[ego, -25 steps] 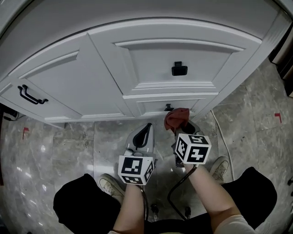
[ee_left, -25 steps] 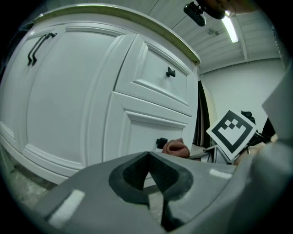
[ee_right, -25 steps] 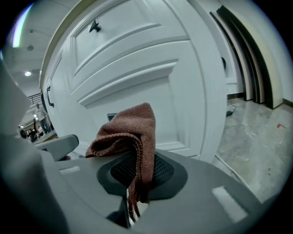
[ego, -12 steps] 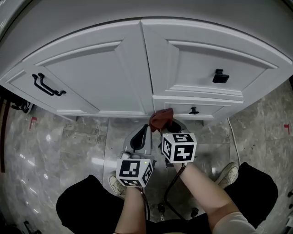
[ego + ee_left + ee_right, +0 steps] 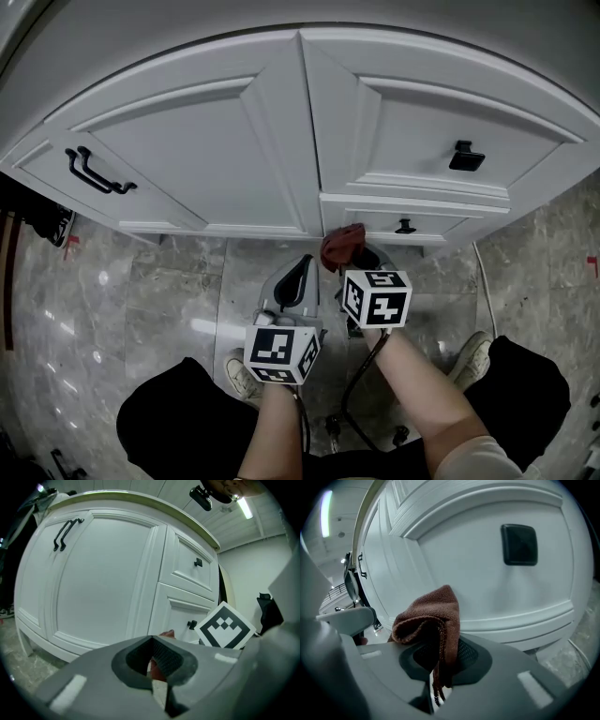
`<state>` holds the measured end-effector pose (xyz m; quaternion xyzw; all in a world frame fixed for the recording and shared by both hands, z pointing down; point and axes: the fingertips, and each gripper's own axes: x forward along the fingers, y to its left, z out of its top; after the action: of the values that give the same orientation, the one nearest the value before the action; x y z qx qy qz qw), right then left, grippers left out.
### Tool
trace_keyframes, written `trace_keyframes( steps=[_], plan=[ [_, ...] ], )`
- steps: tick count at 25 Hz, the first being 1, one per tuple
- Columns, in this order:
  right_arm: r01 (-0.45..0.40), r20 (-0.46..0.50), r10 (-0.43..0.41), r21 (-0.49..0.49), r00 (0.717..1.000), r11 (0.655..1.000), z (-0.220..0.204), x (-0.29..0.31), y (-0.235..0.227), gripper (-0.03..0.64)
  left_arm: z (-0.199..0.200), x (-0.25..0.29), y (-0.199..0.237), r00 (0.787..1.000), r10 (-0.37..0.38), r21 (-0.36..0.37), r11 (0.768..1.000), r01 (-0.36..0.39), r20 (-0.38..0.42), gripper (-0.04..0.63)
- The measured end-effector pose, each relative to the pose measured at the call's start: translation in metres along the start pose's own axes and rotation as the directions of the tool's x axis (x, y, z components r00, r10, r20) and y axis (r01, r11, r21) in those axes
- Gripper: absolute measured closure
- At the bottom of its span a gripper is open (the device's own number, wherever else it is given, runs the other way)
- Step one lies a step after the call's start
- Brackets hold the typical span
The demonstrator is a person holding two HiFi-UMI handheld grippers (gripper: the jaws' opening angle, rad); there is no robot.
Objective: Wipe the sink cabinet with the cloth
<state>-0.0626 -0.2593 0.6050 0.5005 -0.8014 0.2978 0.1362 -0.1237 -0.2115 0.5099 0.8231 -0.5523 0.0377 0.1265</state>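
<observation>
The right tongs (image 5: 440, 670) are clamped on a fold of the reddish-brown cloth (image 5: 433, 616), bunched just before the lower drawer front (image 5: 497, 602) of the sink cabinet (image 5: 234, 159). The left tongs (image 5: 152, 665) are closed on nothing, close alongside. Only a thin fold looks pinched, so hard rubbing could tug it free or snag it on the black knob (image 5: 519, 544).
</observation>
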Motion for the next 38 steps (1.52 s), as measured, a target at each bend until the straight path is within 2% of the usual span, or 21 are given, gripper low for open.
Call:
trace_keyframes(
  steps=[18, 26, 32, 35, 38],
  plan=[
    [0.136, -0.008, -0.135, 0.089, 0.991, 0.987, -0.002, -0.047, -0.096, 0.538, -0.016, 0.042, -0.071, 0.992, -0.116, 0.014, 0.993, 0.117, -0.040, 0.595],
    [0.236, -0.008, -0.238, 0.147, 0.971, 0.961, -0.003, -0.077, -0.158, 0.538, -0.030, 0.057, -0.101, 0.983, -0.166, 0.026, 0.985, 0.169, -0.076, 0.595],
    [0.307, -0.006, -0.311, 0.190, 0.950, 0.933, -0.001, -0.098, -0.195, 0.540, -0.031, 0.062, -0.107, 0.983, -0.164, 0.022, 0.986, 0.166, -0.077, 0.595],
    [0.328, 0.001, -0.334, 0.195, 0.942, 0.924, 0.000, -0.108, -0.204, 0.540, -0.029, 0.063, -0.113, 0.982, -0.171, 0.023, 0.985, 0.174, -0.077, 0.595],
    [0.309, 0.011, -0.315, 0.168, 0.949, 0.936, 0.002, -0.115, -0.193, 0.540, -0.025, 0.061, -0.115, 0.982, -0.174, 0.029, 0.984, 0.176, -0.078, 0.595]
  ],
)
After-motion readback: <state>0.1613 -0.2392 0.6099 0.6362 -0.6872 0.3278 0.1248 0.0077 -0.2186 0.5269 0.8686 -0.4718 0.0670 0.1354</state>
